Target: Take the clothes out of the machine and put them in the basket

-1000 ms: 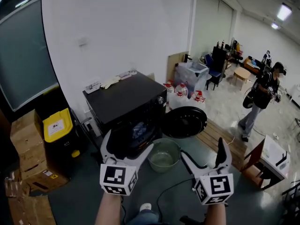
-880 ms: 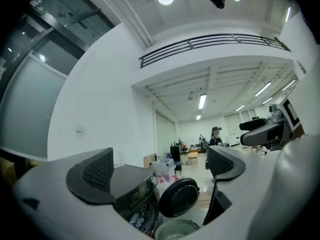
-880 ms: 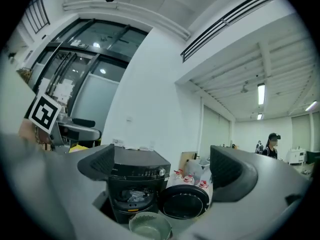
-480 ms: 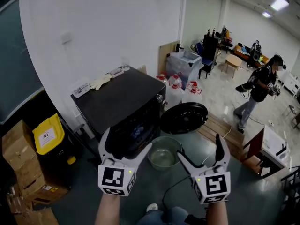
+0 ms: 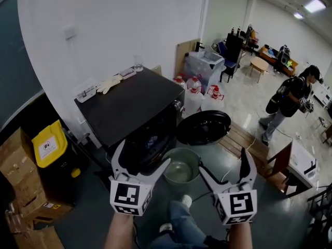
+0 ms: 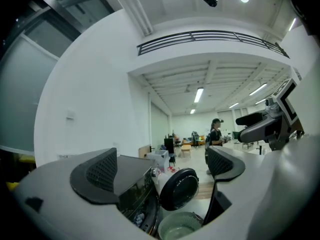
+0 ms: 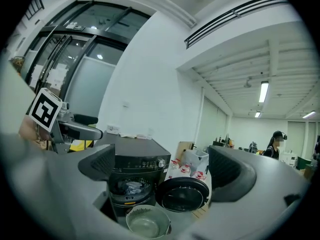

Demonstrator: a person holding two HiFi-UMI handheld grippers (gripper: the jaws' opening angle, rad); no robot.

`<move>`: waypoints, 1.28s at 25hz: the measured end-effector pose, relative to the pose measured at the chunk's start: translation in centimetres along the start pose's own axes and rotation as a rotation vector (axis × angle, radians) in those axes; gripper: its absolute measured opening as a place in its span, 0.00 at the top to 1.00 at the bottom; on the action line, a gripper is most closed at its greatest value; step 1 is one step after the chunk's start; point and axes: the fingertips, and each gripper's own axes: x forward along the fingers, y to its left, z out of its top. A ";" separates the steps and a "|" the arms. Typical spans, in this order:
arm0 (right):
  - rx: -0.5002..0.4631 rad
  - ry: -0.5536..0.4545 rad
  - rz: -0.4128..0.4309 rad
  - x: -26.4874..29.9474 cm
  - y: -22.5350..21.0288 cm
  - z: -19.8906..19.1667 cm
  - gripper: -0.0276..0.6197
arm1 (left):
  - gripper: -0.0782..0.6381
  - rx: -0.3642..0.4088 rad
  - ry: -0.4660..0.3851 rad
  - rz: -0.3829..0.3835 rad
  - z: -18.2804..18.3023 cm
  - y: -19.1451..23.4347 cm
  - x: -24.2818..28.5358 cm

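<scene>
Head view: what are your claws doing?

Your left claw (image 5: 142, 157) and right claw (image 5: 223, 161) are both spread wide and empty, held up before the black front-loading washing machine (image 5: 135, 108).

And the clothes?

The crumpled pale clothes (image 7: 125, 186) lie inside its drum, its round black door (image 5: 203, 127) swung open. The pale green round basket (image 5: 181, 170) stands on the floor just below.

The left tongs (image 5: 142, 155) and right tongs (image 5: 223, 161) are white, with dark ribbed pads (image 6: 102, 170) and black-and-white marker cubes (image 5: 128, 197).
</scene>
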 end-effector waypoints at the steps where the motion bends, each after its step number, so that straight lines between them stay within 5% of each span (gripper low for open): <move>1: 0.002 0.000 0.002 0.5 -0.2 -0.1 0.08 | 0.10 0.009 0.006 -0.006 -0.2 -0.1 0.5; 32: 0.186 0.204 -0.010 24.1 -17.7 -13.0 0.09 | 0.10 0.030 0.268 -0.097 -10.5 -2.5 31.6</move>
